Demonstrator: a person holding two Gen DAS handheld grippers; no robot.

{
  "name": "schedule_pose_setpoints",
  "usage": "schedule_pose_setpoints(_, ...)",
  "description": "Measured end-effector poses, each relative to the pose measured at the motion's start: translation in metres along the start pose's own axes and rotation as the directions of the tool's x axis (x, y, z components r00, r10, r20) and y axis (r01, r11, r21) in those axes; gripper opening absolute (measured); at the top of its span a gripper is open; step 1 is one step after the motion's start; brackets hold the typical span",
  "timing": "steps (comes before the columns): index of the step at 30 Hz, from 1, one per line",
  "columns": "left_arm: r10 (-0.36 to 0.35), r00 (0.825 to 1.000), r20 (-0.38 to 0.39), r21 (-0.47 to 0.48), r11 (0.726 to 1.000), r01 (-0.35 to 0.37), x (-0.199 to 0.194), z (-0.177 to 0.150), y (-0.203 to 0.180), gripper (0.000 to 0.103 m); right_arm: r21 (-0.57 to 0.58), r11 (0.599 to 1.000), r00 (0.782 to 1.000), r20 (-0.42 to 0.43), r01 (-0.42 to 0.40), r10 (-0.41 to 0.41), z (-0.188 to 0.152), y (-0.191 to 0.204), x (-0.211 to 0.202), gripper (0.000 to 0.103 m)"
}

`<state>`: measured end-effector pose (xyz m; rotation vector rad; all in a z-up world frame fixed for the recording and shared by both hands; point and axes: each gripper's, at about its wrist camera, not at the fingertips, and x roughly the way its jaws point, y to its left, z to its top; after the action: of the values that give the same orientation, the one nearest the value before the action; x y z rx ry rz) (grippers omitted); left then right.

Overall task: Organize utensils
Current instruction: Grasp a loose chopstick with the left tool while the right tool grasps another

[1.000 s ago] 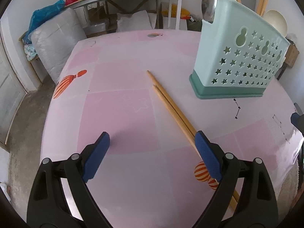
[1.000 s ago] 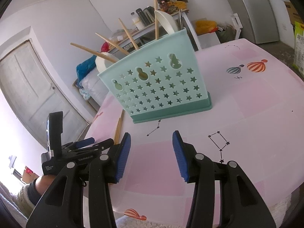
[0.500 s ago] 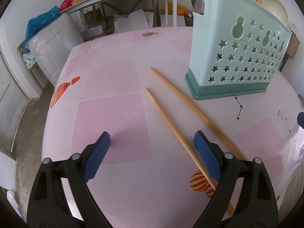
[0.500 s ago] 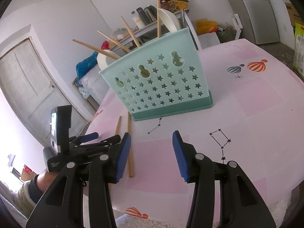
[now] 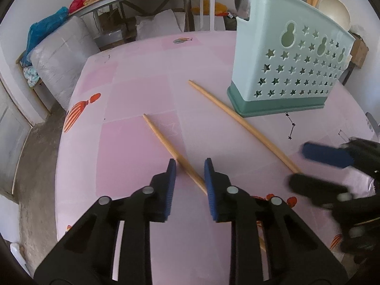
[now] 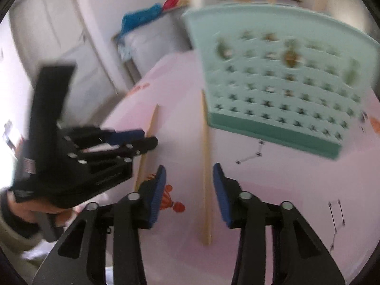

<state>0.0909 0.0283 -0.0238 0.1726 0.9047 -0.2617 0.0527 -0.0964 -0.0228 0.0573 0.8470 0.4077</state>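
Mint-green star-perforated plastic utensil caddy [image 5: 292,71], at two o'clock on the counter [image 5: 133,147], already holds utensils; two bare wooden chopsticks [image 5: 175,153] remain, each between the part-open, empty jaws of the left gripper [image 5: 190,169] and right gripper [image 6: 188,178]

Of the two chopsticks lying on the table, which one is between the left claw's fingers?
The chopstick farther from the holder: this near chopstick runs between the left claw. The other chopstick passes close by the holder's base.

soft, even daylight fills both views, with only faint shadows on the pink worktop [image 5: 133,147]. the left wrist view is sharp, though straight lines bow toward its dark circular rim. the right wrist view is smeared by motion blur, worst on the teal holder [image 6: 280,76].
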Motion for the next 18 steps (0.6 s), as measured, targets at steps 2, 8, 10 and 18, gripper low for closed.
schedule_pose_setpoints(2,-0.001,1.0,-0.003,-0.009,1.0,0.001,0.0,0.0,0.001,0.017,-0.044,0.998,0.999,-0.018,0.04,-0.041,0.003,0.006,0.011,0.021)
schedule_pose_setpoints(8,-0.002,1.0,0.0,-0.018,1.0,0.002,0.0,-0.001,0.004,0.015,-0.049,0.996,0.997,-0.032,0.071,-0.073,0.004,0.005,0.018,0.004)
schedule_pose_setpoints(10,-0.002,1.0,0.001,-0.02,1.0,0.002,0.0,-0.001,0.004,0.015,-0.046,0.997,0.997,-0.034,0.067,-0.069,0.001,0.001,0.014,0.003)
schedule_pose_setpoints(18,-0.044,0.999,-0.01,-0.054,0.998,0.044,-0.002,0.0,0.009,0.007,0.027,0.999,0.997,-0.07,0.029,-0.027,-0.03,-0.018,-0.021,0.003)
